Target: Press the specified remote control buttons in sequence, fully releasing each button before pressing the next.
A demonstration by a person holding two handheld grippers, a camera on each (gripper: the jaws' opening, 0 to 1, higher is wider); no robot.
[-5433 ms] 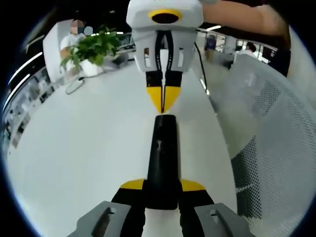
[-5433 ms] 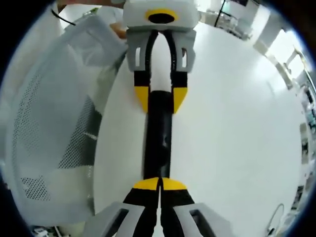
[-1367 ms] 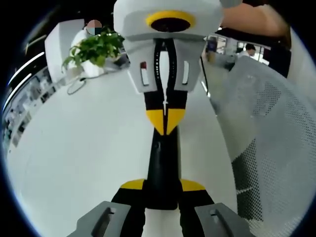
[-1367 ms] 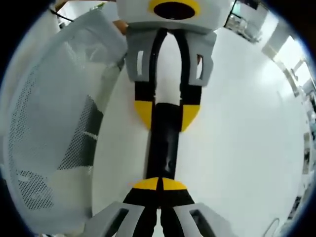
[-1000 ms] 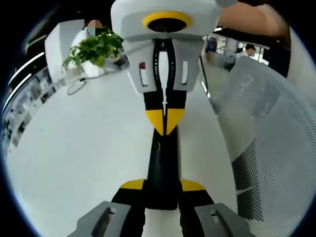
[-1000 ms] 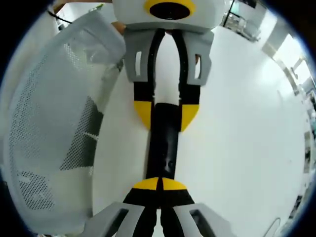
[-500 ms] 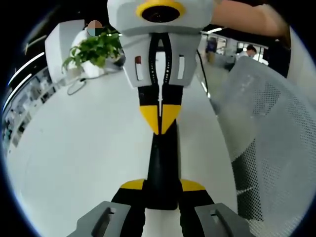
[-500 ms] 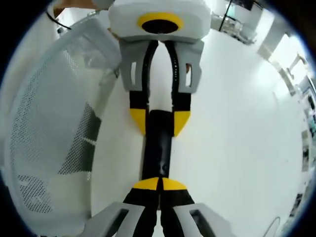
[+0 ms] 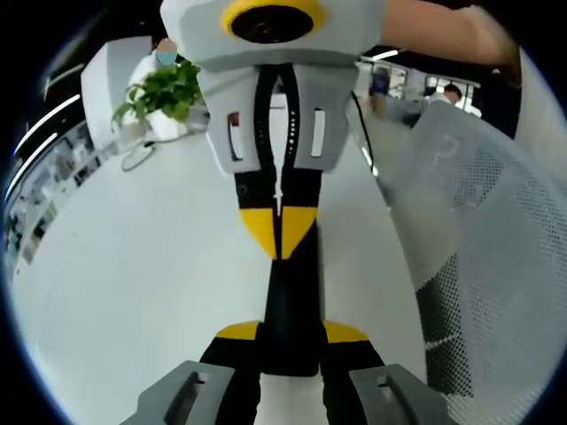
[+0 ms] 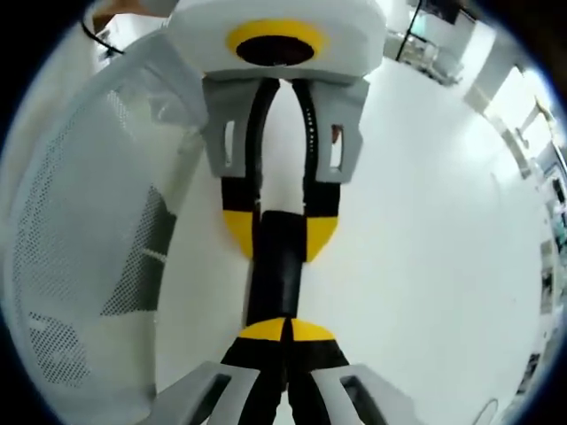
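A slim black remote (image 9: 288,297) lies lengthwise over the white table (image 9: 133,283). My left gripper (image 9: 291,333) is shut on its near end, one yellow-tipped jaw on each side. In the left gripper view my right gripper (image 9: 282,237) comes in from the top, shut, its joined yellow tips down on the remote's upper face. In the right gripper view the same shut right gripper (image 10: 285,329) sits over the remote (image 10: 275,279), and the left gripper (image 10: 279,232) faces it, clamping the far end. The buttons are hidden under the tips.
A white mesh chair back (image 9: 478,266) stands along one side of the table (image 10: 425,266), also seen as the chair (image 10: 80,248). A potted plant (image 9: 164,88) and a cable (image 9: 133,155) sit at the far table edge. A person's arm (image 9: 443,31) reaches in above.
The right gripper has slid along the remote toward the left gripper, its shut tips now further down the remote's face. The left gripper keeps its hold.
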